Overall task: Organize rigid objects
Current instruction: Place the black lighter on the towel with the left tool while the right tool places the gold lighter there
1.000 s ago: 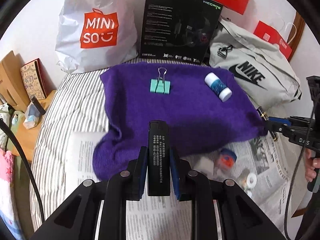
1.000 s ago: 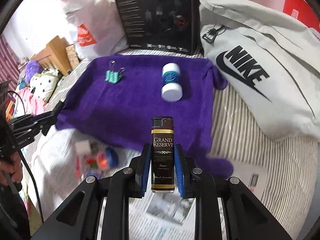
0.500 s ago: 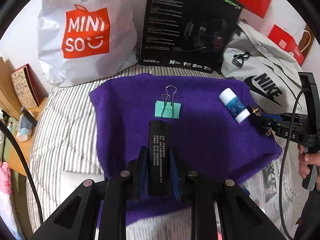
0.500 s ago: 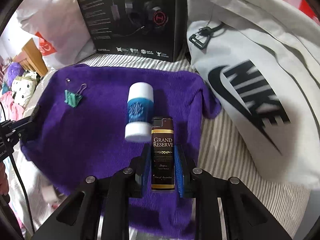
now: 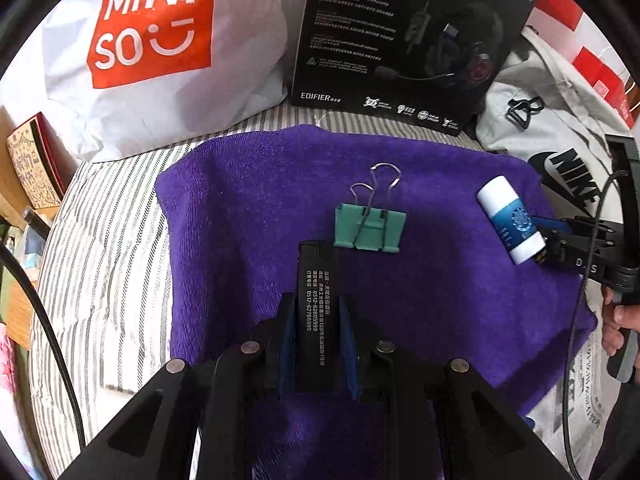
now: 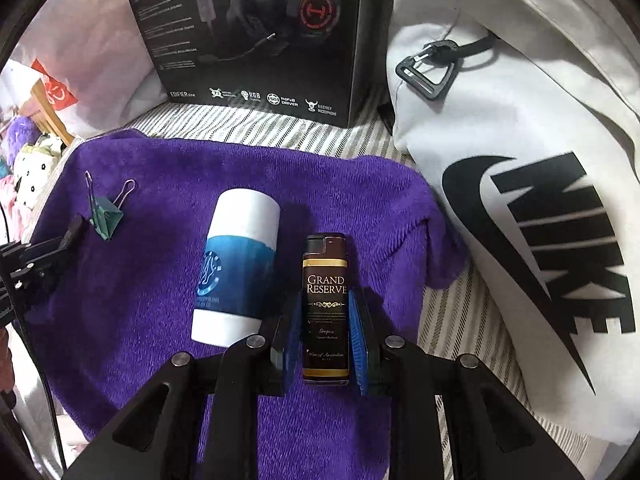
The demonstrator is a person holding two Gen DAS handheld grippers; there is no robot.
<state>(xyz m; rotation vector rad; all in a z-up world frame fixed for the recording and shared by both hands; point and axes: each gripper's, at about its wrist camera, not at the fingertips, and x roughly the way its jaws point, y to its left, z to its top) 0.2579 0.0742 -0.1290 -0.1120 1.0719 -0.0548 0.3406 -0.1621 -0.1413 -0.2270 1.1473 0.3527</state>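
Observation:
A purple towel (image 5: pixel 240 200) lies on the striped bed. On it rest a green binder clip (image 5: pixel 370 228) and a white and blue tube (image 5: pixel 510 220). My left gripper (image 5: pixel 316 308) is shut on a black lighter (image 5: pixel 316 276) with white print; its tip sits just short of the clip. My right gripper (image 6: pixel 326 308) is shut on a brown "Grand Reserve" lighter (image 6: pixel 325 264), low over the towel (image 6: pixel 160 280) just right of the tube (image 6: pixel 238 272). The clip (image 6: pixel 105 216) lies at the far left, near the left gripper (image 6: pixel 44 256). The right gripper (image 5: pixel 560 240) shows beside the tube's near end.
A white Miniso bag (image 5: pixel 152 40), a black headset box (image 5: pixel 400 40) and a grey Nike bag (image 6: pixel 520 200) stand along the towel's far and right sides. Newspaper (image 5: pixel 580 400) lies at the near right. A person's hand (image 5: pixel 616 328) holds the right gripper's handle.
Both grippers have moved forward over the towel with their lighters. The black lighter has come up to the clip, and the brown one has come alongside the tube.

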